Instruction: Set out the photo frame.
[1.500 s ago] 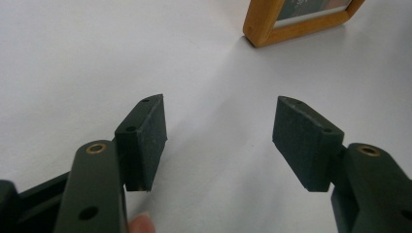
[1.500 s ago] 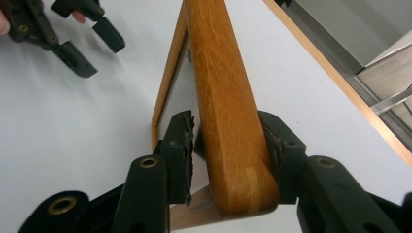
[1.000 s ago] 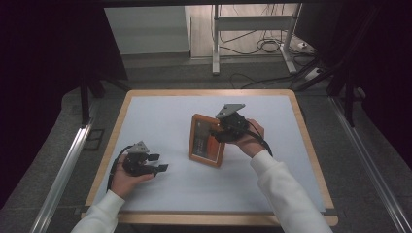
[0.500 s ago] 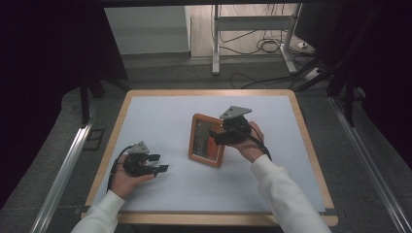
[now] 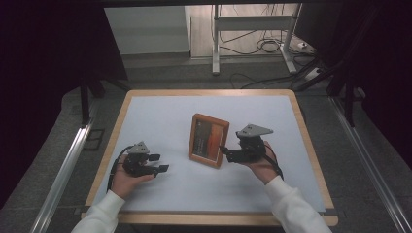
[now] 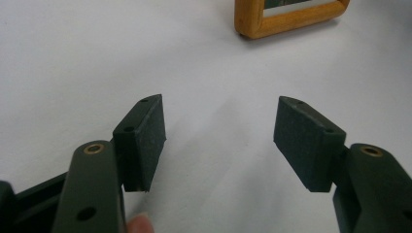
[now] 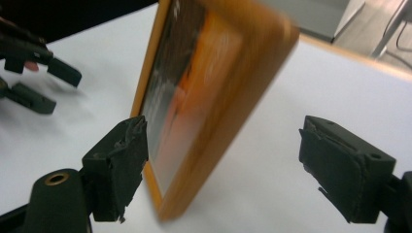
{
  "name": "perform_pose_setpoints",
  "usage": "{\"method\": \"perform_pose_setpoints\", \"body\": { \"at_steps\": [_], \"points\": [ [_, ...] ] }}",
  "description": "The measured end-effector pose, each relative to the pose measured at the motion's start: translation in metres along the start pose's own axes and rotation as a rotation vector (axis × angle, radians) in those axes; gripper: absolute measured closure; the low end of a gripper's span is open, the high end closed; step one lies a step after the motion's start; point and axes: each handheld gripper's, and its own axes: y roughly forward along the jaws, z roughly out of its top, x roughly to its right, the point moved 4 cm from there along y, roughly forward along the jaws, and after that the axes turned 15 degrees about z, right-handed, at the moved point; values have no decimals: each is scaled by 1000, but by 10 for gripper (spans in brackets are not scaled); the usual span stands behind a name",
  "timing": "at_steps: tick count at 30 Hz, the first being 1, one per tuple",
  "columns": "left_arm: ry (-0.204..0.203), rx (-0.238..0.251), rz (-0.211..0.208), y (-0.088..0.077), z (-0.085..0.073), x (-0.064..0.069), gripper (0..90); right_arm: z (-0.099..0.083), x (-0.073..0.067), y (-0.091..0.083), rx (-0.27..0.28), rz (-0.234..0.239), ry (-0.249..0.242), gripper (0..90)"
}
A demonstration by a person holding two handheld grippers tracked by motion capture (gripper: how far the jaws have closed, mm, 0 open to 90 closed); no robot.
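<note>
1. Centrally, the orange wooden picture frame (image 5: 209,140) stands tilted on the white surface (image 5: 160,116).
2. Right tongs (image 7: 238,170) spread wide around its edge.
3. Left tongs (image 6: 218,141) wide, empty, well apart.

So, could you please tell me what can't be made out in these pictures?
- Frame: motion-blurred in the right gripper view, so its picture is unreadable.
- Frame in the left gripper view: cut off by the top edge.
- Whether the right gripper touches the frame: unclear.
- Frame's picture in the high view: too small.
</note>
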Motion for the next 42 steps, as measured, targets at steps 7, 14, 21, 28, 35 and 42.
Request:
{"method": "perform_pose_setpoints", "body": {
  "at_steps": [7, 14, 21, 28, 35, 42],
  "points": [
    [8, -5, 1, 0, 0, 0, 353, -29, -12, -3, -13, -8, 23, 294],
    [9, -6, 3, 1, 0, 0, 346, -46, -26, -1, -43, 26, 7, 505],
    [11, -11, 4, 1, -1, 0, 342, -51, -37, 10, -72, 81, -53, 852],
    [12, -9, 2, 2, -1, 1, 342, -54, -45, 33, -125, 112, -98, 900],
    [16, -9, 1, 2, -1, 1, 340, -55, -49, 56, -157, 147, -99, 900],
    [21, -15, -3, 3, -2, 3, 337, -59, -35, 59, -175, 95, -90, 900]
  ]
}}
